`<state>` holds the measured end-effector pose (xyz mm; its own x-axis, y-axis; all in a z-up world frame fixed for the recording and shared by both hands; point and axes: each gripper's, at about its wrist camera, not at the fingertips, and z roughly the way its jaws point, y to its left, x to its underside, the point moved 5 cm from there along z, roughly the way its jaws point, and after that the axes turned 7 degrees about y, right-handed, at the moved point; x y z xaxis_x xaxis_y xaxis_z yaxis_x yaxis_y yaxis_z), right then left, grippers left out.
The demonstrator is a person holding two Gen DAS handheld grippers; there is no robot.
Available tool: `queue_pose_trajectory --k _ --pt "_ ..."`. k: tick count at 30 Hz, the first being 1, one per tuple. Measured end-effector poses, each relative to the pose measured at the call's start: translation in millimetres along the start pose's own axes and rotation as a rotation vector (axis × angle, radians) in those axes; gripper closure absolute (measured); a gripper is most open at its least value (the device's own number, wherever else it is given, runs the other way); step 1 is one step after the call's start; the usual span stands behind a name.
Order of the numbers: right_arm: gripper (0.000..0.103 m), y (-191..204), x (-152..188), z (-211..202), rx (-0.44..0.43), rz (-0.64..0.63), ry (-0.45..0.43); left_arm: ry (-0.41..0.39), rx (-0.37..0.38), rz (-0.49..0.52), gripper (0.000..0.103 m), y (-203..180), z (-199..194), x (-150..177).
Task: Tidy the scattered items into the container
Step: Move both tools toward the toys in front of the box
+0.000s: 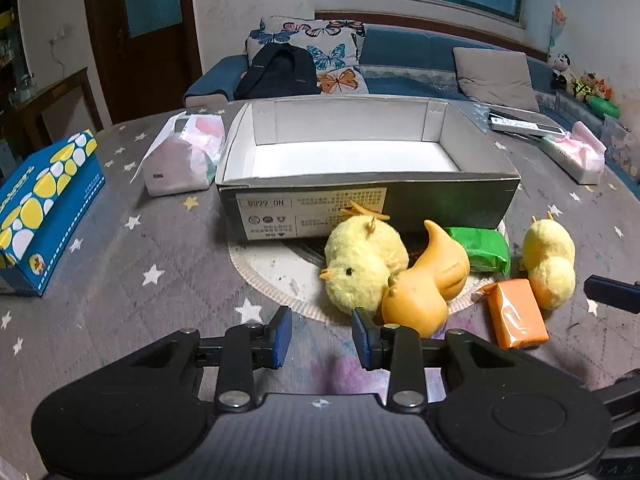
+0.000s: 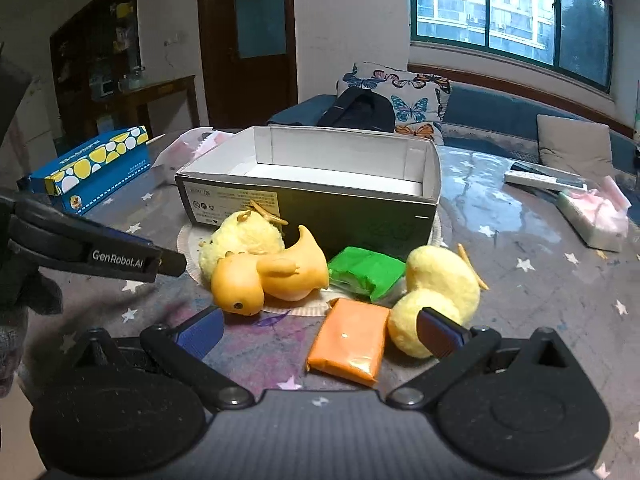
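Note:
An open grey cardboard box (image 1: 440,200) (image 2: 360,208) stands mid-table with nothing showing inside. In front of it lie a yellow plush chick (image 1: 360,264) (image 2: 244,236), a rubber duck (image 1: 424,288) (image 2: 272,276), a green packet (image 1: 480,248) (image 2: 364,270), an orange packet (image 1: 516,312) (image 2: 348,340) and a second plush chick (image 1: 548,264) (image 2: 436,292). My left gripper (image 1: 321,338) is open and holds nothing, its right pad just short of the duck. My right gripper (image 2: 320,332) is wide open; the orange packet lies between its fingers, untouched by the pads.
A blue tissue box (image 1: 44,208) (image 2: 92,168) sits at the left and a plastic bag (image 1: 184,156) beside the box. Remote controls (image 1: 524,124) and a pink-wrapped tissue pack (image 1: 576,156) lie at the right. A sofa stands behind the table.

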<state>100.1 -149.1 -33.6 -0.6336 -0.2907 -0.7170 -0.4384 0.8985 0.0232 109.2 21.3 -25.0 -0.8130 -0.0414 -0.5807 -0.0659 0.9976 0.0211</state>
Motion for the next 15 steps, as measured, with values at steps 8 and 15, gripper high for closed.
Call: queue_pose_trajectory --k 8,15 --pt "0.0 2.1 11.9 -4.6 0.017 -0.003 0.029 0.006 -0.009 -0.009 0.067 -4.3 -3.2 12.6" --pt "0.0 3.7 26.3 -11.2 0.004 0.047 0.046 0.005 0.007 0.002 0.067 -13.7 -6.2 26.3"
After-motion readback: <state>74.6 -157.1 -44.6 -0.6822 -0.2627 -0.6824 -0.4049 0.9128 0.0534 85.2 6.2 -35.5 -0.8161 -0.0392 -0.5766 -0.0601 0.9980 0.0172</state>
